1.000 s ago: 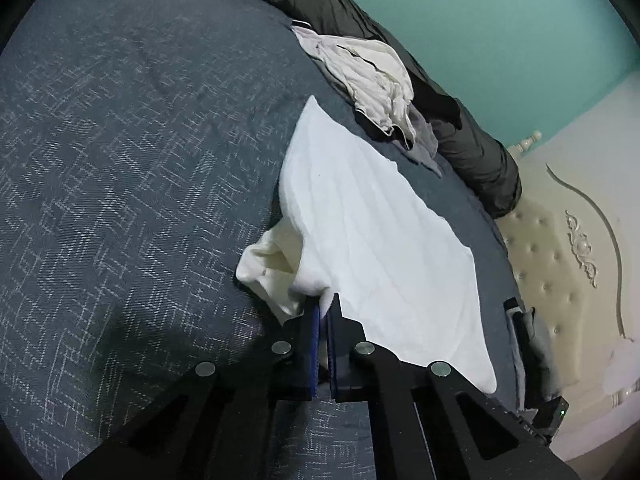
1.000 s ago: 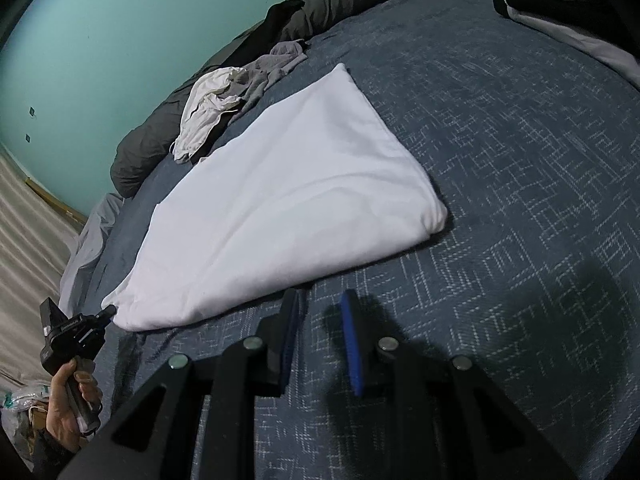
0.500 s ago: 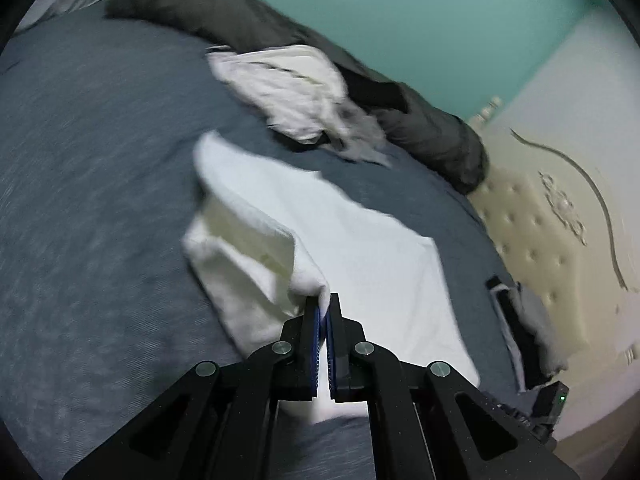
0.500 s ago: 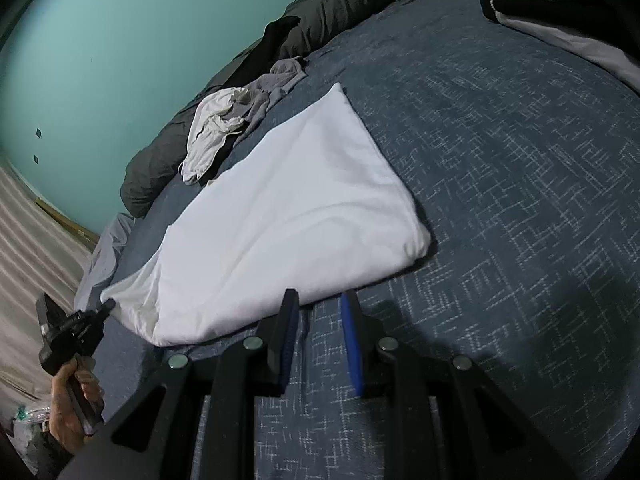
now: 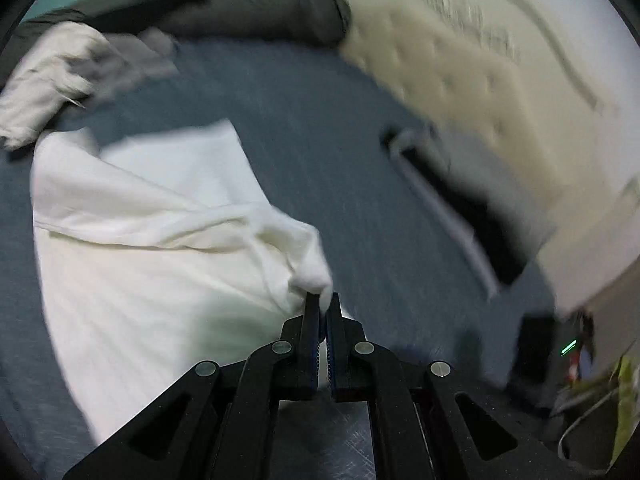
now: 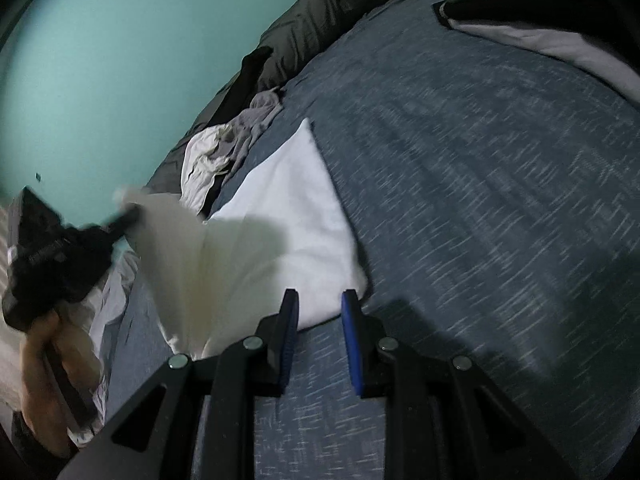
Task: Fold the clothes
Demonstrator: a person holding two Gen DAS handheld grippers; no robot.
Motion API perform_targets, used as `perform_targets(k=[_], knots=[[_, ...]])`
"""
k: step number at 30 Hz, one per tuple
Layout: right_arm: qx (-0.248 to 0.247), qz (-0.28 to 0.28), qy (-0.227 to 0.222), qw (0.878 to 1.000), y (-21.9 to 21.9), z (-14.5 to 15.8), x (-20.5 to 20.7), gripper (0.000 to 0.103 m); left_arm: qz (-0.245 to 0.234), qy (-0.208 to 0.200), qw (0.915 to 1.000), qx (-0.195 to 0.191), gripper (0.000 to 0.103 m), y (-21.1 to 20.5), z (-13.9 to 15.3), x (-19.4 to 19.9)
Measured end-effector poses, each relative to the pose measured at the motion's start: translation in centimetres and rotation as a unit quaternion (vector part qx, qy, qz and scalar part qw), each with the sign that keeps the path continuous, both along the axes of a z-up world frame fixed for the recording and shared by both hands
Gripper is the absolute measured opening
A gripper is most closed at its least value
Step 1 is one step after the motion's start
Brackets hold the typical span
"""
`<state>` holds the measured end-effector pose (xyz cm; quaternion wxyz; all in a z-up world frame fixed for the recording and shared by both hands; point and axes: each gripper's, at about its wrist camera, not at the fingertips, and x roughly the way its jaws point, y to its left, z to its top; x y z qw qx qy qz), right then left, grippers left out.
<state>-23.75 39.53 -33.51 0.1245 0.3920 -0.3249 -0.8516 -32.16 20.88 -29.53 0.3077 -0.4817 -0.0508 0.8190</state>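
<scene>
With the left gripper [image 5: 323, 312] pinching a corner of the white garment [image 5: 140, 272] at lower left and the right gripper [image 6: 319, 322] agape, the thin pinch could slip mid-fold.

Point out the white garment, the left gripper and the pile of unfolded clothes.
white garment [image 5: 132, 280]: left wrist view, flat middle of the cloth.
left gripper [image 5: 323, 304]: left wrist view, between its fingertips.
pile of unfolded clothes [image 6: 224, 148]: right wrist view, crumpled centre.

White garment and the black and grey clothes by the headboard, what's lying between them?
Only bare blue bedspread between white garment and black and grey clothes, per the left wrist view.
</scene>
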Motion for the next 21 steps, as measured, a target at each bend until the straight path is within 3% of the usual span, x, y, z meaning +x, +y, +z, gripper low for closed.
perform_targets(k=[4,7,9,11,12,21], knots=[[-0.012,-0.009,-0.007,1.0,1.1,-0.4,0.0,0.021,-0.01,-0.025,0.9993,-0.027,0.003,1.7,-3.2,0.9],[-0.017,-0.003,-0.01,1.0,1.1,-0.4,-0.2,0.021,0.004,-0.019,0.9994,-0.029,0.007,0.1,-2.6,1.3],[-0.021,0.001,-0.008,1.0,1.0,-0.4,-0.4,0.021,0.016,-0.008,0.9994,-0.031,0.015,-1.3,-1.8,1.5],[-0.026,0.004,-0.006,1.0,0.8,-0.3,-0.7,0.021,0.028,0.002,0.9991,-0.032,0.037,-2.8,-0.9,1.6],[-0.028,0.008,-0.004,1.0,0.7,-0.1,-0.9,0.023,0.034,0.007,0.9988,-0.033,0.041,-3.5,-0.5,1.7],[-0.02,0.045,0.016,0.999,-2.8,1.2,-3.6,0.048,0.113,0.002,0.9922,-0.052,0.041,-11.8,-1.8,2.0]])
